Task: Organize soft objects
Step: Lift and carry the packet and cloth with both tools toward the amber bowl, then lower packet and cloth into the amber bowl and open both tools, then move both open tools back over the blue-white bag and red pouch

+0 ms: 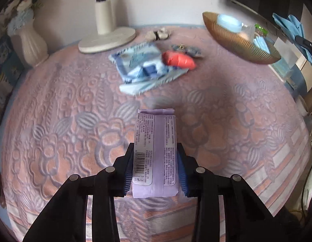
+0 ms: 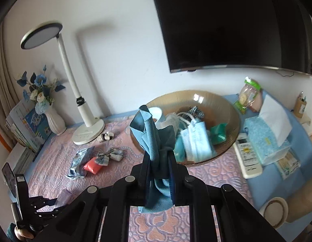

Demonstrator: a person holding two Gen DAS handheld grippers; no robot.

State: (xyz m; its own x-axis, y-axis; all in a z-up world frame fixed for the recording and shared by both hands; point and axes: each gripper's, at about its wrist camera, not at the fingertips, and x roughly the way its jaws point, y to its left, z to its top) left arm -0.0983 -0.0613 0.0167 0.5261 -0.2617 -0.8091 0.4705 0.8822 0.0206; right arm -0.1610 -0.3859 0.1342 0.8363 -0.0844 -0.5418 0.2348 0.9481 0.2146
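Lilac tissue pack [image 1: 155,153], printed back and barcode up, seam down its middle, over the table's near edge, gripped between the blue pads of the left gripper [image 1: 155,171], jaws part open. Crumpled blue cloth [image 2: 156,141] clamped in the nearly shut right gripper [image 2: 159,167], before the amber bowl [image 2: 226,109].

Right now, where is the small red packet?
In the left wrist view the red packet lies on the pink tablecloth, upper centre, on the right edge of the blue-and-white pouch, beside the plaid bow.
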